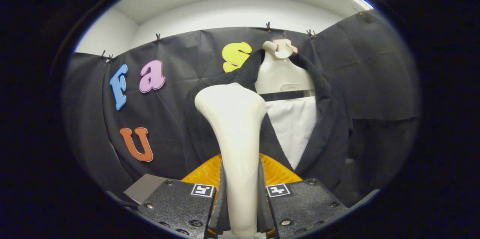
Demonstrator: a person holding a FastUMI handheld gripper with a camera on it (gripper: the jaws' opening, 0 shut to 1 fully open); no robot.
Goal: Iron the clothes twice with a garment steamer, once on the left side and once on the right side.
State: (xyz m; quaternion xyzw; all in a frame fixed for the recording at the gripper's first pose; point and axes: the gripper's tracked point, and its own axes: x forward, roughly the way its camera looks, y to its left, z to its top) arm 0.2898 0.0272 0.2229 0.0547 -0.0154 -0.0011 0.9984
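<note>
Between my fingers (242, 197) stands the cream-white plastic garment steamer (237, 137), its narrow handle clamped from both sides by the two pads, so the fingers are closed on it. The handle rises straight up from the grip and widens into a broad rounded head, which I see from the back; the steam face is turned away from me and hidden. On top of each finger block sits a small square black-and-white marker tag (203, 190), a coded pattern and not readable writing.

Beyond the steamer head hangs the black jacket with a ribbed knit collar (322, 126), draped open over a white hanger-shaped plastic form (279, 72). A small raised plate sits on the form's chest, but whatever is printed on it is too small for me to make out. Below a black band, a white fabric panel (294, 126) shows in the jacket's open front. The steamer head covers the jacket's lapel on my left side, and I cannot tell whether it touches the cloth or sits just short of it.

Behind the handle, low down, an orange ribbed piece (279, 173) fans out to both sides; most of it is blocked by the finger blocks. A grey flat corner (144, 188) pokes out beside the left finger block, cut off, and I cannot say what it is.
</note>
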